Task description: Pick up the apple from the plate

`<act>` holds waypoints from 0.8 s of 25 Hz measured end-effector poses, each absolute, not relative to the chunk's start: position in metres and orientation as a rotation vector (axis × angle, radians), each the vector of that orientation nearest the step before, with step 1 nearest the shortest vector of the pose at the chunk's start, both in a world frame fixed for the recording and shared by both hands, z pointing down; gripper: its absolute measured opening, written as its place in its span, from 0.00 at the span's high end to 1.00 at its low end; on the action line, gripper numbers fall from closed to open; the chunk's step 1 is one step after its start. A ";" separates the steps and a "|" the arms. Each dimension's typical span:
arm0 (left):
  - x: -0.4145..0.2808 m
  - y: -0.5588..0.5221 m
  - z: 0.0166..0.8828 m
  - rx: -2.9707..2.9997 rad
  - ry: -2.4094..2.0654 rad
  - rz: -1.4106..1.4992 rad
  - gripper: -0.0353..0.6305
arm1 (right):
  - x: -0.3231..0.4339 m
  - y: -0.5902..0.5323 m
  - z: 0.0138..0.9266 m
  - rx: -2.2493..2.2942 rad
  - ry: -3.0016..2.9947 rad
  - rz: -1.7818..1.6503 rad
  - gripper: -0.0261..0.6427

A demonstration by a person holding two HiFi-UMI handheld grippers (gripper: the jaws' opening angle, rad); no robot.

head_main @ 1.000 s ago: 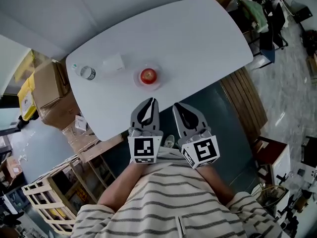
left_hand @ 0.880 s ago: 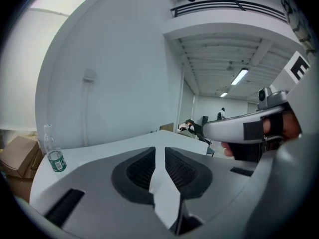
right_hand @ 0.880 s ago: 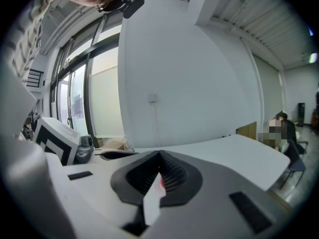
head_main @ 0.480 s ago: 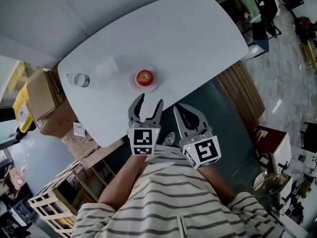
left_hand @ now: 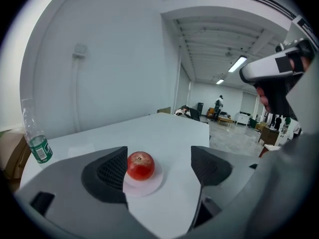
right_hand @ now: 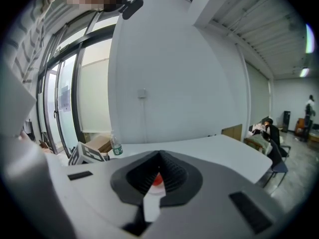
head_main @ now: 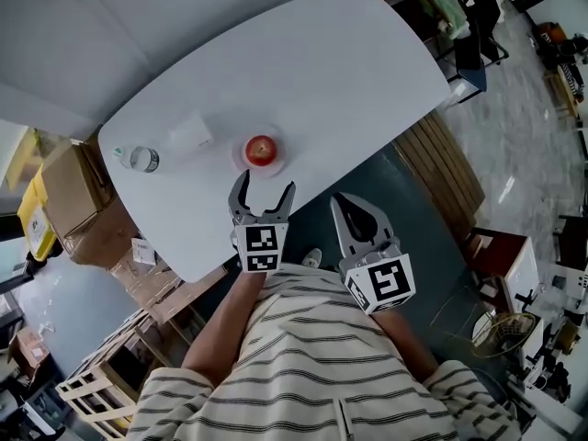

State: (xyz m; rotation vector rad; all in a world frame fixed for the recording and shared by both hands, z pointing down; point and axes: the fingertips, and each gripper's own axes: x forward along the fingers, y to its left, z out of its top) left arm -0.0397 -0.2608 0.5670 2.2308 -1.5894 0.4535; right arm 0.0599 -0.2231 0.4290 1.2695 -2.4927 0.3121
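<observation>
The apple (head_main: 261,149) sits untouched on its plate (head_main: 277,164) near the table (head_main: 322,72) edge. Just short of it the left gripper (head_main: 265,185) has been opening its 2 jaws, now wide with nothing between them (aimed, I judge, to straddle it). The right gripper (head_main: 349,202) hangs back, jaws closed on nothing, seemingly idle.

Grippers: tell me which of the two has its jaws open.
The left gripper, the one nearer the apple: its jaws have just been opening and stand wide apart, nothing between them. The right gripper has its jaws together.
</observation>
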 end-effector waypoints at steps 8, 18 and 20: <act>-0.052 -0.278 0.594 2.258 -1.608 0.583 0.31 | 0.046 -0.224 0.437 1.216 -2.501 0.316 0.94; -0.054 -0.311 0.630 2.255 -1.587 0.676 0.29 | 0.046 -0.234 0.442 1.227 -2.492 0.316 0.94; -0.054 -0.315 0.636 2.249 -1.582 0.685 0.29 | 0.045 -0.236 0.442 1.226 -2.494 0.311 0.94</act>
